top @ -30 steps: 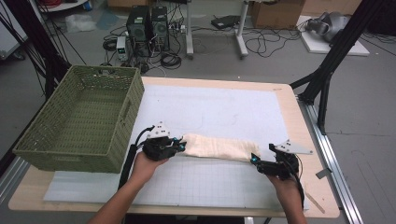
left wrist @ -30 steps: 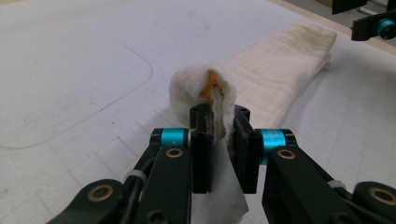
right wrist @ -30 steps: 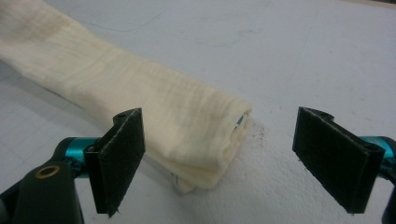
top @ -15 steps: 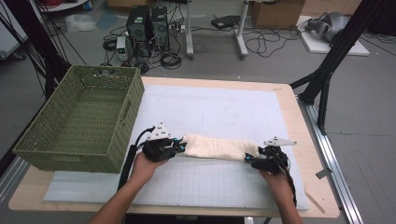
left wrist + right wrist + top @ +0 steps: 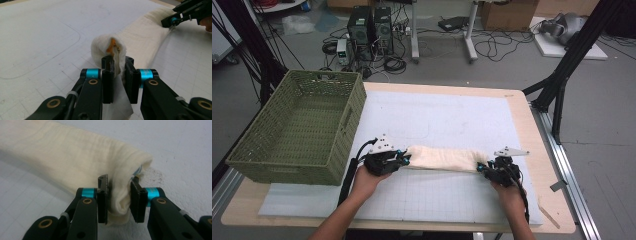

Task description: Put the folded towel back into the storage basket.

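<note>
High view: the rolled cream cloth towel [image 5: 443, 159] lies across the white gridded mat [image 5: 447, 120] between your hands, beside the green woven plastic basket [image 5: 299, 130]; your left gripper [image 5: 401, 159] meets its left end, your right gripper [image 5: 484, 168] its right end. Left gripper view: your jaws are clamped on the towel's bunched end [image 5: 113, 53], orange showing within. Right gripper view: your jaws pinch the towel's folded end [image 5: 120, 195].

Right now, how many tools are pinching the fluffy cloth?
2. The left tool is shut on the cloth's left end, near the green basket; the right tool is shut on its right end.
</note>
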Demonstrator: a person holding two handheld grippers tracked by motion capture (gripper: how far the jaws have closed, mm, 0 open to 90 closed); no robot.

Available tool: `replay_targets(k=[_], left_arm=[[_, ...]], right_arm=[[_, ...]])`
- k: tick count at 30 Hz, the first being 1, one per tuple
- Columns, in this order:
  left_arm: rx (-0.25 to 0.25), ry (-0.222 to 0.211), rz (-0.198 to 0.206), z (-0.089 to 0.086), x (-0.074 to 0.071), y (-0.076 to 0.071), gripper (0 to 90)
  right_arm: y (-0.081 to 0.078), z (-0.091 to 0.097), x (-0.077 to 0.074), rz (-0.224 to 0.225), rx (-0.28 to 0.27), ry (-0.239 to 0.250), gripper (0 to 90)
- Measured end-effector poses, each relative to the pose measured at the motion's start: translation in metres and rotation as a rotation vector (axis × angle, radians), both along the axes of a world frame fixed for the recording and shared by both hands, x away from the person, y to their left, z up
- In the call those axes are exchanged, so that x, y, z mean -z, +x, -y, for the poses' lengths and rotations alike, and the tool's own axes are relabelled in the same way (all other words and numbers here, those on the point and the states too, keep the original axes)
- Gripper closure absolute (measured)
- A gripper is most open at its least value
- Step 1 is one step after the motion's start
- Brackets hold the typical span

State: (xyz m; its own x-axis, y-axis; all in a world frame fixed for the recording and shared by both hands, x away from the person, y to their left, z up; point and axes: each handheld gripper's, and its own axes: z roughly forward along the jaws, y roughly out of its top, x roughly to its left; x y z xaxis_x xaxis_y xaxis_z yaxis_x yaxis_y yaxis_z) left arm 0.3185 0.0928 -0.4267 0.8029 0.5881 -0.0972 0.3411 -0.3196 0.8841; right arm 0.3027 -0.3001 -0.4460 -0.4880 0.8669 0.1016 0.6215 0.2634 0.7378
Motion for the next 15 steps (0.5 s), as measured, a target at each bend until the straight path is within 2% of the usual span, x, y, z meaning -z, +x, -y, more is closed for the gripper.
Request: replay_targets(k=[1,6,10,11,12,15], left_arm=[[-0.002,-0.001,-0.001,0.0,0.001,-0.001,79.3],[-0.005,-0.011,0.006,-0.001,0.0,-0.002,79.3],[-0.003,-0.019,0.013,-0.003,-0.002,-0.003,79.4],[-0.003,-0.019,0.013,-0.003,-0.002,-0.003,79.4],[-0.003,-0.027,0.015,-0.005,-0.003,-0.005,79.5],[-0.004,-0.036,0.022,-0.006,-0.005,-0.006,79.6]], right_arm=[[0.0,0.0,0.0,-0.007,-0.012,0.009,78.2],[0.0,0.002,-0.001,-0.007,-0.029,0.027,81.1],[-0.002,0.005,-0.005,0.044,-0.048,0.042,81.5],[-0.002,0.005,-0.005,0.044,-0.048,0.042,81.5],[-0.004,0.007,-0.008,0.06,-0.049,0.063,81.6],[-0.006,0.01,-0.01,0.085,-0.054,0.076,81.7]])
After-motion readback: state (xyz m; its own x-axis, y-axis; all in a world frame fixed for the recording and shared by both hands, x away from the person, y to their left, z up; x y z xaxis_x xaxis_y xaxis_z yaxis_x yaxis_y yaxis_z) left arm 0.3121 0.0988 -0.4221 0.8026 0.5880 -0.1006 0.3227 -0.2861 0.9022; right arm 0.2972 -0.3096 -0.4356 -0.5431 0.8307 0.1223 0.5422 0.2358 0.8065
